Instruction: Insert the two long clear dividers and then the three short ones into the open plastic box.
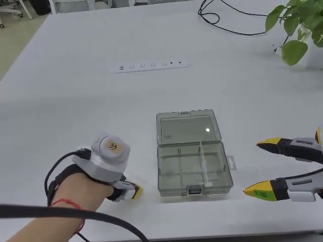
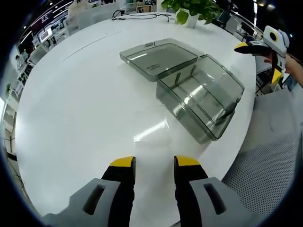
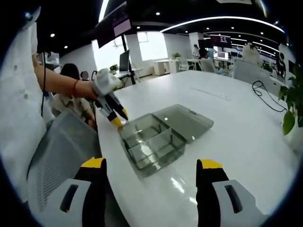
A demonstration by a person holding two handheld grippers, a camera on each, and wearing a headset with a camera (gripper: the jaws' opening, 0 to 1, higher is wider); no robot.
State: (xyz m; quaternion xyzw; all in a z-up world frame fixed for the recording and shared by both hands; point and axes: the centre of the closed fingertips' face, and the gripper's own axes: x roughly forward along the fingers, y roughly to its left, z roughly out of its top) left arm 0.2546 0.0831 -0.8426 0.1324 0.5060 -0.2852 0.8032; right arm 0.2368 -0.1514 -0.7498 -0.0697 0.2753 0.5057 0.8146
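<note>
Smoky plastic box (image 1: 194, 174) parked near the bench's (image 1: 75, 111) front edge, lid (image 1: 187, 127) flopped flat toward the far edge, leaving the tray open for loading; clear dividers (image 1: 203, 164) apparently seated inside already; left gripper (image 2: 154, 166) just left of it, jaws slightly apart, empty; right gripper (image 1: 251, 168) off to the right, jaws spread wide, nothing held; probably just flanking to check the fit.
</note>
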